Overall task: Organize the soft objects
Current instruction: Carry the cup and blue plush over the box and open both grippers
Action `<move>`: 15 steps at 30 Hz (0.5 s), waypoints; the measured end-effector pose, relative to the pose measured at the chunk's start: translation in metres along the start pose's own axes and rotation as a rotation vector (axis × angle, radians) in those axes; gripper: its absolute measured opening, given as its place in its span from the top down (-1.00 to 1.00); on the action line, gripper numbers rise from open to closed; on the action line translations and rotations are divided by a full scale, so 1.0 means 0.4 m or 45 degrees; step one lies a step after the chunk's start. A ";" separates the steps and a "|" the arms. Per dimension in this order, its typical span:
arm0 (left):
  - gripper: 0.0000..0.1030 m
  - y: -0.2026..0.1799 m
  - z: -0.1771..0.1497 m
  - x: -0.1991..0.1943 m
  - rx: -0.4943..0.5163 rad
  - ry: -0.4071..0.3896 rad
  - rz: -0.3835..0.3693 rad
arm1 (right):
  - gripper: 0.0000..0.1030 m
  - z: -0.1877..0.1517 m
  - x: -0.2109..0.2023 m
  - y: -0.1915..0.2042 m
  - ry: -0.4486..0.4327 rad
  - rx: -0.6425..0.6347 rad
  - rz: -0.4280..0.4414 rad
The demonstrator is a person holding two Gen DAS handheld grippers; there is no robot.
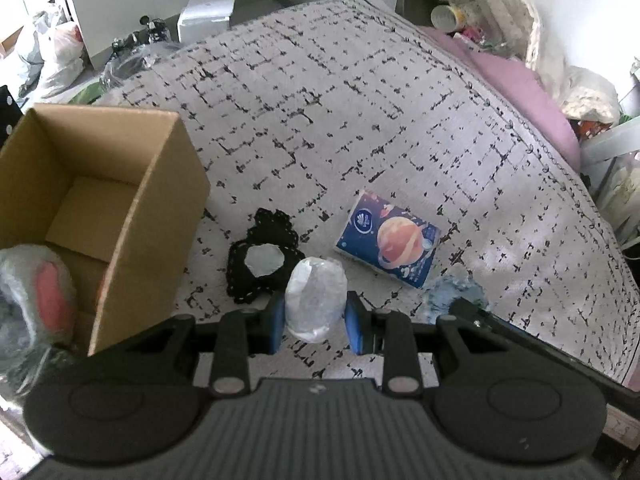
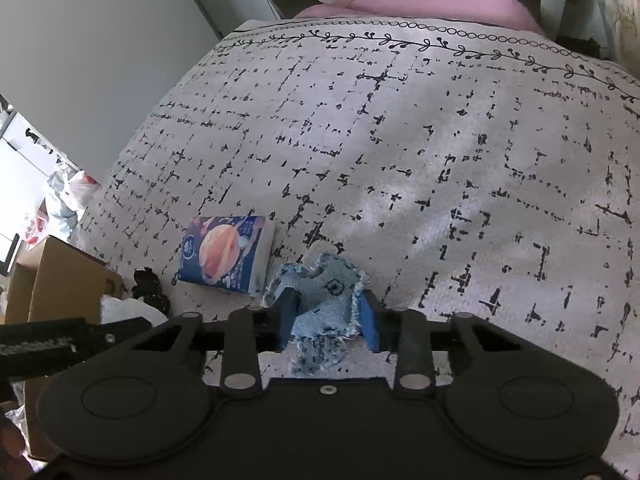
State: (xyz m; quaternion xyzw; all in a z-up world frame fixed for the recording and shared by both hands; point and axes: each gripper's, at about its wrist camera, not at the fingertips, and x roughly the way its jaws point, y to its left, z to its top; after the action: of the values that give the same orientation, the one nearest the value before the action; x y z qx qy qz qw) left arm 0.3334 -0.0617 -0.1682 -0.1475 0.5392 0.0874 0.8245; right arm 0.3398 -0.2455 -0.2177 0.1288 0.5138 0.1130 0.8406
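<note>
My left gripper (image 1: pixel 315 322) is shut on a clear plastic bag (image 1: pixel 316 300) just above the bed. Behind it lies a black crocheted piece (image 1: pixel 260 258) with a pale centre. A blue tissue pack with a planet print (image 1: pixel 390 240) lies to the right; it also shows in the right wrist view (image 2: pixel 226 254). My right gripper (image 2: pixel 328 322) is shut on a frayed blue denim scrap (image 2: pixel 324 300), seen from the left wrist view (image 1: pixel 452 294) too. An open cardboard box (image 1: pixel 92 200) stands at the left on the bed.
The bed has a white cover with black dashes (image 1: pixel 360 120) and a pink pillow (image 1: pixel 520 88) at the far end. A wrapped object with a red patch (image 1: pixel 44 292) sits by the box. Clutter and bags (image 1: pixel 60 52) lie on the floor beyond.
</note>
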 end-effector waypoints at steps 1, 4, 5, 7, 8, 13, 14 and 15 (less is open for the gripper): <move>0.41 0.001 0.000 -0.011 0.001 -0.008 -0.001 | 0.66 0.000 -0.006 0.001 -0.003 0.003 0.007; 0.41 0.003 -0.003 -0.042 0.014 -0.037 0.003 | 0.78 -0.002 -0.023 0.011 -0.012 -0.014 0.034; 0.41 0.004 -0.005 -0.052 0.018 -0.045 0.005 | 0.81 -0.005 -0.028 0.015 -0.014 -0.026 0.038; 0.41 0.009 -0.006 -0.069 0.015 -0.051 0.005 | 0.84 -0.008 -0.034 0.022 -0.017 -0.036 0.045; 0.41 0.012 -0.008 -0.079 0.012 -0.056 0.006 | 0.85 -0.008 -0.039 0.023 -0.021 -0.033 0.055; 0.42 0.030 -0.015 -0.134 0.011 -0.104 0.015 | 0.86 -0.005 -0.069 0.020 -0.039 0.012 0.121; 0.42 0.034 -0.016 -0.143 0.007 -0.113 0.017 | 0.86 -0.003 -0.077 0.020 -0.045 0.022 0.138; 0.41 0.038 -0.015 -0.152 0.002 -0.118 0.015 | 0.86 -0.003 -0.084 0.020 -0.049 0.031 0.153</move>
State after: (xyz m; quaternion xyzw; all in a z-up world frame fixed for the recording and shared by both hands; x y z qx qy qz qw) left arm 0.2989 -0.0486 -0.1170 -0.1394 0.5013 0.0987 0.8483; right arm 0.3233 -0.2487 -0.1875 0.1718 0.4901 0.1547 0.8405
